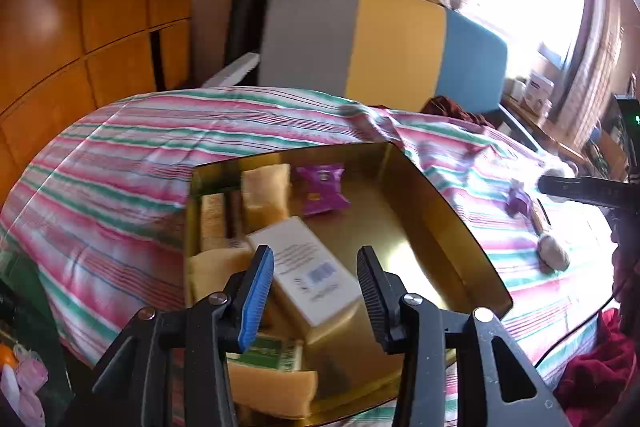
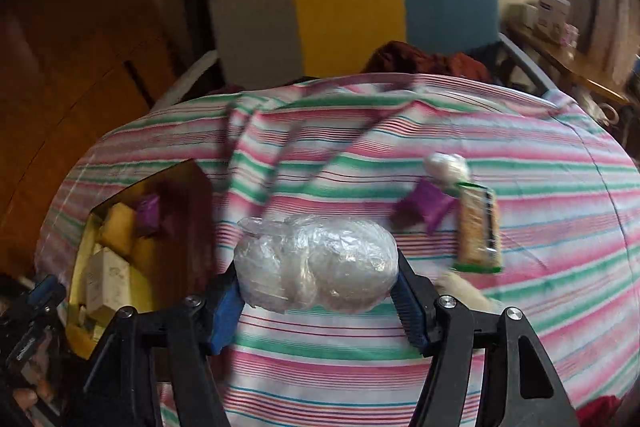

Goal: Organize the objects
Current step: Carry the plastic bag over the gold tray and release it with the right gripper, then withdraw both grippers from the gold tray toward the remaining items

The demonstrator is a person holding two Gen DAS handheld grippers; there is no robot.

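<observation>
Two claws show: the right claw, low in the centre of its frame, is clamped on a clear plastic-wrapped bundle held above the striped bed cover, while the left claw hangs with its fingers apart and empty over the gold tin. Inside that tin lie a white box, yellow sponge-like blocks and a purple packet. Farther right on the cover in the right view rest another purple packet, a green-edged snack pack and a small wrapped lump.
</observation>
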